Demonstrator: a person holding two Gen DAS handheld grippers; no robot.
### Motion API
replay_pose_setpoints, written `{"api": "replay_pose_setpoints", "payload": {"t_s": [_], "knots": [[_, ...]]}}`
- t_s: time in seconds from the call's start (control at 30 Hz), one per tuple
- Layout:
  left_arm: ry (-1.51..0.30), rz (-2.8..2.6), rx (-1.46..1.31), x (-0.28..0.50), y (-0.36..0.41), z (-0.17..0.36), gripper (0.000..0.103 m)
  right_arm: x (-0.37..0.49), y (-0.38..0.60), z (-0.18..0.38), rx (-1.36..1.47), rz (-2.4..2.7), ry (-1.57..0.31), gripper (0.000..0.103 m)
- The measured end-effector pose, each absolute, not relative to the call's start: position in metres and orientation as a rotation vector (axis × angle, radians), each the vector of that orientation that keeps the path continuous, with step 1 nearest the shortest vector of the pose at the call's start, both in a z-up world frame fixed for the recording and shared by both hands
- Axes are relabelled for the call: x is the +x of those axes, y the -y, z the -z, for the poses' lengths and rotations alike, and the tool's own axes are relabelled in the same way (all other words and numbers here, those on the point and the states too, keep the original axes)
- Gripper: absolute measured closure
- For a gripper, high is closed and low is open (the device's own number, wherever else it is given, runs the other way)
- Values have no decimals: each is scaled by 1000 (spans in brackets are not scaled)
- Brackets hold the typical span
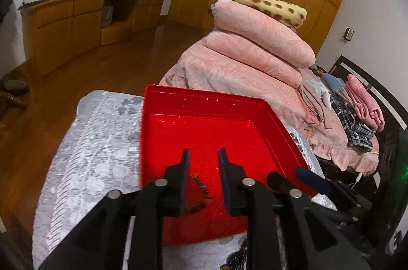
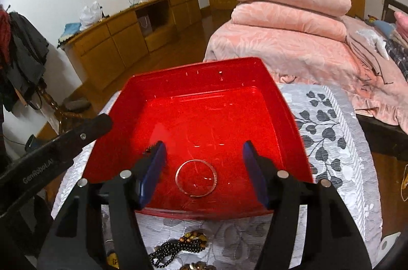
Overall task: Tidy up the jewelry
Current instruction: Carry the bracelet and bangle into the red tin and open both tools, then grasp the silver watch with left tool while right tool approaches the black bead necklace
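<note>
A red tray (image 1: 204, 94) sits on a grey leaf-patterned cloth (image 1: 97, 142). My left gripper (image 1: 205, 160) hangs over the tray's near part with its jaws a little apart. A dark beaded bracelet (image 1: 201, 189) lies on the tray floor just beside its left pad, not pinched. In the right wrist view my right gripper (image 2: 204, 146) stands wide open over the same tray (image 2: 193, 68). A clear bangle (image 2: 195, 161) lies flat on the floor between its fingers, untouched. One finger (image 2: 97, 124) of the left gripper reaches in from the left.
More jewelry lies on the cloth (image 2: 329, 132) in front of the tray: a black bead necklace (image 2: 165, 251) and brown beads (image 2: 195, 238). Folded pink bedding (image 2: 285, 15) is piled behind on the right. A wooden cabinet (image 1: 66, 22) lines the far wall.
</note>
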State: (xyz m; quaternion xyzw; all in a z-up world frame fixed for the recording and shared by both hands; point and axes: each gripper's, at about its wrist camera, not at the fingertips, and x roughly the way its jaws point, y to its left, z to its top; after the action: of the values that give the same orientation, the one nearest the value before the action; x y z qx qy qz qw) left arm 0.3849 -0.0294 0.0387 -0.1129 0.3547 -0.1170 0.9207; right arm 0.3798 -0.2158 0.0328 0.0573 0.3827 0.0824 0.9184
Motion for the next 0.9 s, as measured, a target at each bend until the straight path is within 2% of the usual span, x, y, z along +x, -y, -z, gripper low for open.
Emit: {"api": "replay_pose_setpoints", "payload": {"t_s": [0.07,0.13,0.3,0.37,0.6,0.9], "knots": [[-711,241,-216,376,26,-44,72,369,220,-36,120,-169,-772,42],[-689,226,-178,359,20,-48,56,358,226,-37,126,-173,-761,42],[-680,198,-112,319,-1,-41,43,310,246,-34,138,-154,-734,38],[-687,173,-103,307,-8,-33,42,292,254,-28,145,-135,-729,35],[-774,146,-86,277,-22,6,42,251,266,-3,172,-107,-762,35],[-854,146,-64,285,-8,30,43,245,253,11,166,-146,-796,35]]}}
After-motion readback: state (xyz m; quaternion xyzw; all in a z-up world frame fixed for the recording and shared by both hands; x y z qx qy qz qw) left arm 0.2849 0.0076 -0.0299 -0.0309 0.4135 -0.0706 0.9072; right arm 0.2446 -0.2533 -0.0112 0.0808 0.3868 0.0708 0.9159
